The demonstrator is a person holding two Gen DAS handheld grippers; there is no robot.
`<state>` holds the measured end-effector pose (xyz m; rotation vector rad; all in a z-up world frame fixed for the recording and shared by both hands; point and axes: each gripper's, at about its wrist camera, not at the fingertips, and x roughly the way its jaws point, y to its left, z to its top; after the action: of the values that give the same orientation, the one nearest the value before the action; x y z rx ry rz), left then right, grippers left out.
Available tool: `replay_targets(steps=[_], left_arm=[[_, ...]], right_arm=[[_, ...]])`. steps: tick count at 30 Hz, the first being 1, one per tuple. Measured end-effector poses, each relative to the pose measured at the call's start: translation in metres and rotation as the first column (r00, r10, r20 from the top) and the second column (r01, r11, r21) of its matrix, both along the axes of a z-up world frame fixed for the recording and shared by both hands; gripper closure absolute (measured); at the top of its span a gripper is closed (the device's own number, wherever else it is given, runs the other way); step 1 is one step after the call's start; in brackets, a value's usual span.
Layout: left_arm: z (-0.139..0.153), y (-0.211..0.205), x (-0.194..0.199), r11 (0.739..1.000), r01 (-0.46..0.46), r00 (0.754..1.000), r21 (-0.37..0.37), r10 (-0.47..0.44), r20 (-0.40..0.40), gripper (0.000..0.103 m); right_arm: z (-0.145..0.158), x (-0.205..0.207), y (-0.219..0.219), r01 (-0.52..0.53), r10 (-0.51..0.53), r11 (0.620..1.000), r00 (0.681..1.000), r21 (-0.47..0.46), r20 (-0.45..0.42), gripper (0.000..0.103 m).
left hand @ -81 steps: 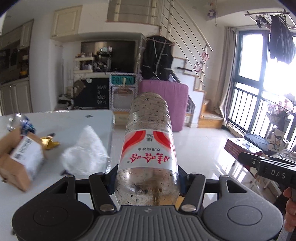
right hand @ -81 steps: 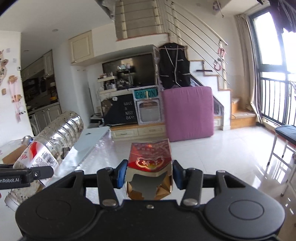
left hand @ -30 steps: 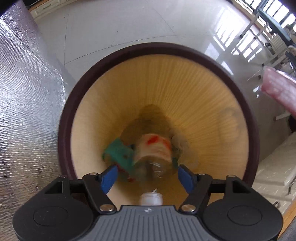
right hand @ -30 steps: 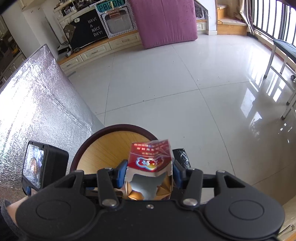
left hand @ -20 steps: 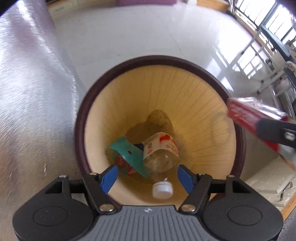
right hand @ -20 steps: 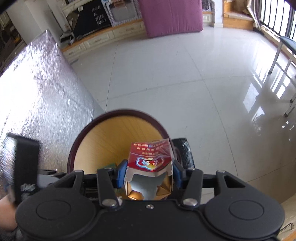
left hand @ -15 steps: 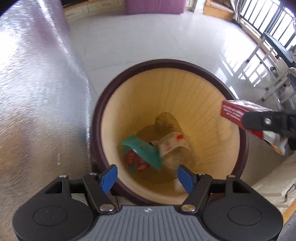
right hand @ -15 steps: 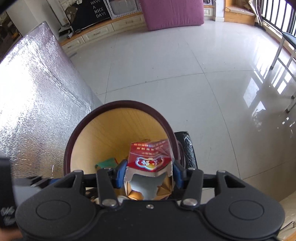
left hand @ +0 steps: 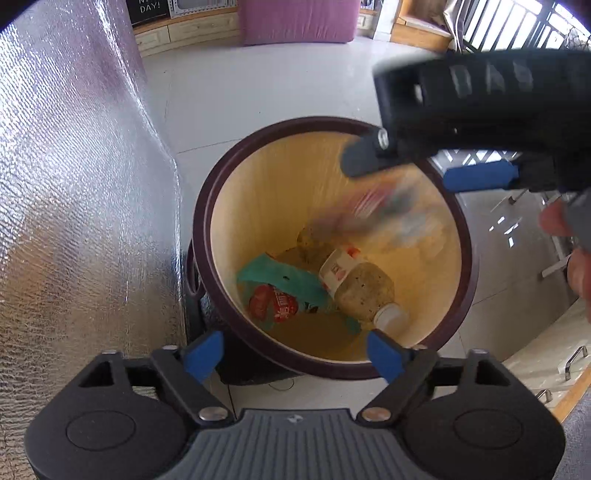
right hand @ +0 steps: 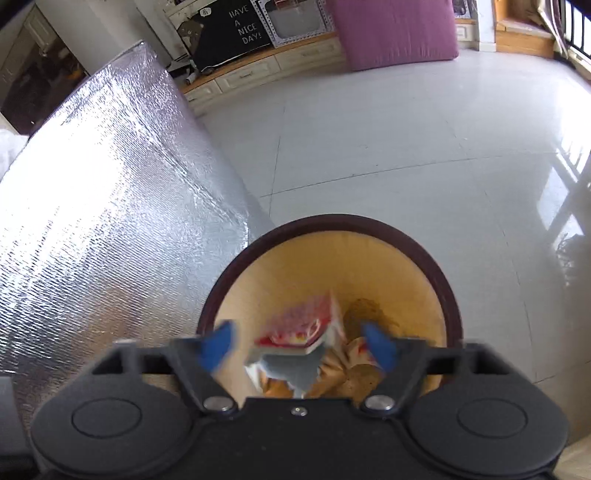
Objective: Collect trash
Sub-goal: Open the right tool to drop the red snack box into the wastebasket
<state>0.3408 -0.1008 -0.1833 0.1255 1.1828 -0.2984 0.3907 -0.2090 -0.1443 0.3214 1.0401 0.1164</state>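
Note:
A round bin with a dark brown rim [left hand: 229,173] and a yellow inside stands on the floor. In it lie a clear plastic bottle [left hand: 364,286] with a red-and-white label and a green wrapper [left hand: 280,275]. My left gripper [left hand: 295,352] hovers above the bin's near edge, its jaws opening with nothing between them. My right gripper [left hand: 400,171] hangs over the far right of the bin [right hand: 332,221]. Its jaws are opening too. A red carton [right hand: 299,332] sits loose between them, blurred and dropping into the bin; its blur [left hand: 384,203] also shows in the left wrist view.
A silver foil-covered table side [left hand: 74,184] rises close on the bin's left. White tiled floor [right hand: 406,129] stretches beyond. A purple mattress [right hand: 395,29] leans at the far wall. A pale cabinet with metal handles [left hand: 554,354] is at lower right. A person's fingers [left hand: 554,221] hold the right gripper.
The bottle has left my left gripper and settled in the bin, and that gripper pulled back and up. My right gripper came over the bin and let go of the red carton.

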Motion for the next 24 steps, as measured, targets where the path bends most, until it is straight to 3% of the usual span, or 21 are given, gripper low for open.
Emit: replay_targets(steps=[8, 11, 14, 24], left_arm=[[0.006, 0.002, -0.003, 1.000, -0.010, 1.000, -0.002, 0.010, 0.001, 0.000], [0.004, 0.002, -0.003, 1.000, -0.010, 1.000, -0.008, 0.010, -0.003, 0.000], [0.006, 0.004, -0.007, 1.000, -0.010, 1.000, -0.019, 0.010, -0.005, 0.000], [0.019, 0.012, -0.021, 0.998, -0.034, 0.999, -0.050, 0.035, 0.005, 0.000]], right_arm=[[-0.003, -0.010, -0.018, -0.033, 0.028, 0.997, 0.997, -0.075, -0.070, 0.015], [-0.002, -0.021, -0.023, -0.060, 0.051, 0.994, 0.995, -0.096, -0.087, 0.003], [-0.003, -0.034, -0.025, -0.077, 0.065, 0.990, 0.993, -0.118, -0.101, 0.000], [0.007, -0.053, -0.032, -0.047, 0.022, 0.981, 0.991, -0.189, -0.134, 0.000]])
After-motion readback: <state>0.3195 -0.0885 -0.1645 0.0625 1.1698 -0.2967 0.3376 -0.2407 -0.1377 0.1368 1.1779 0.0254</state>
